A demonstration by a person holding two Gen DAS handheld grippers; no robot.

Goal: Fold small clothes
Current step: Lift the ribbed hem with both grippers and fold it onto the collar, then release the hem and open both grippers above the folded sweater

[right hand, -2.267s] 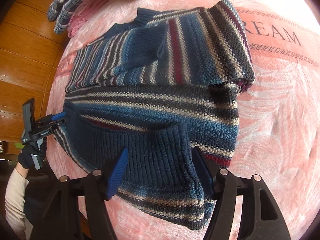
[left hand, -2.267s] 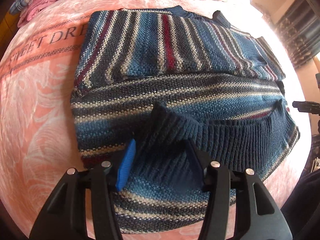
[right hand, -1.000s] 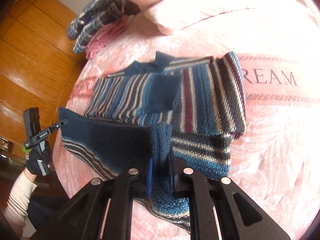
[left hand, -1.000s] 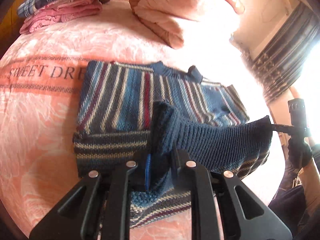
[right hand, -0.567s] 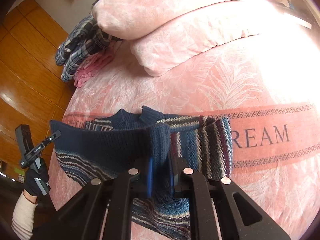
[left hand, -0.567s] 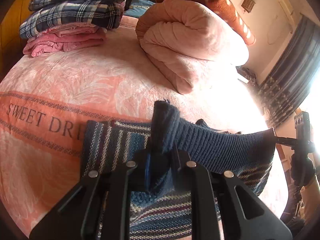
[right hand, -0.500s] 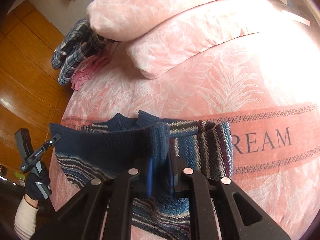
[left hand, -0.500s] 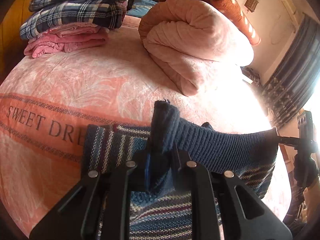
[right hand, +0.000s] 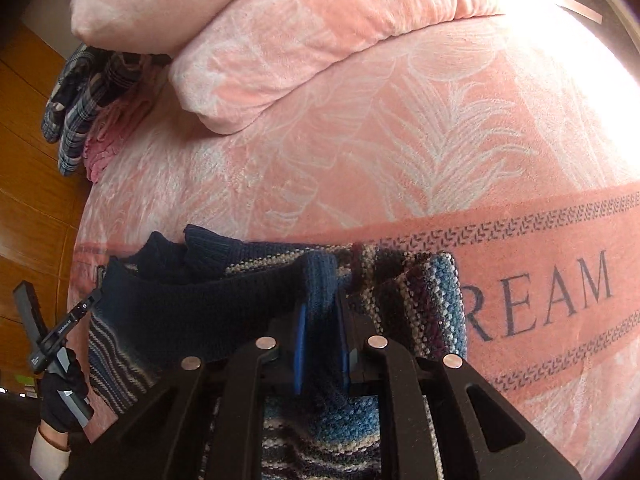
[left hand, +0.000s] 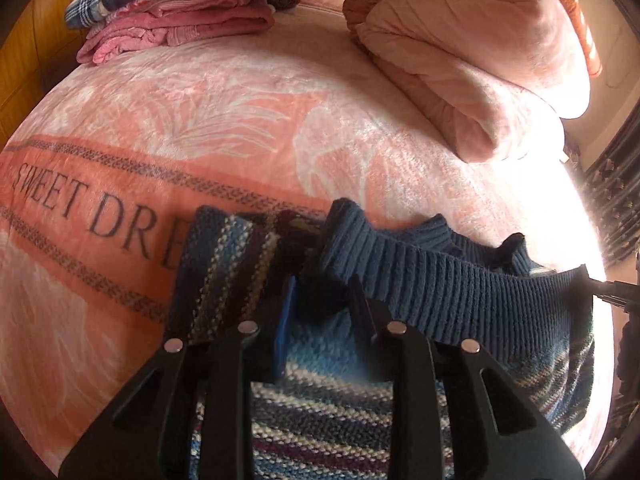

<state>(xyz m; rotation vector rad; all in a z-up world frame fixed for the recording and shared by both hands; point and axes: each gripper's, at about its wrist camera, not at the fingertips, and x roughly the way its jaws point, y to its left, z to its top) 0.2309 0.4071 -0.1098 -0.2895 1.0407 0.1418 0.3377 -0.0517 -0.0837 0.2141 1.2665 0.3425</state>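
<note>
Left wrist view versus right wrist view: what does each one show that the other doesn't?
Only the left wrist view shows the printed "SWEET DRE" lettering, dark curtains, and the left gripper up close, opening off the hem. Only the right wrist view shows "REAM", the wooden wall, a gloved hand, and the right gripper clamped on the hem. Both show the striped sweater, its navy ribbed hem, the pink bedspread, the rolled quilt and stacked clothes.
</note>
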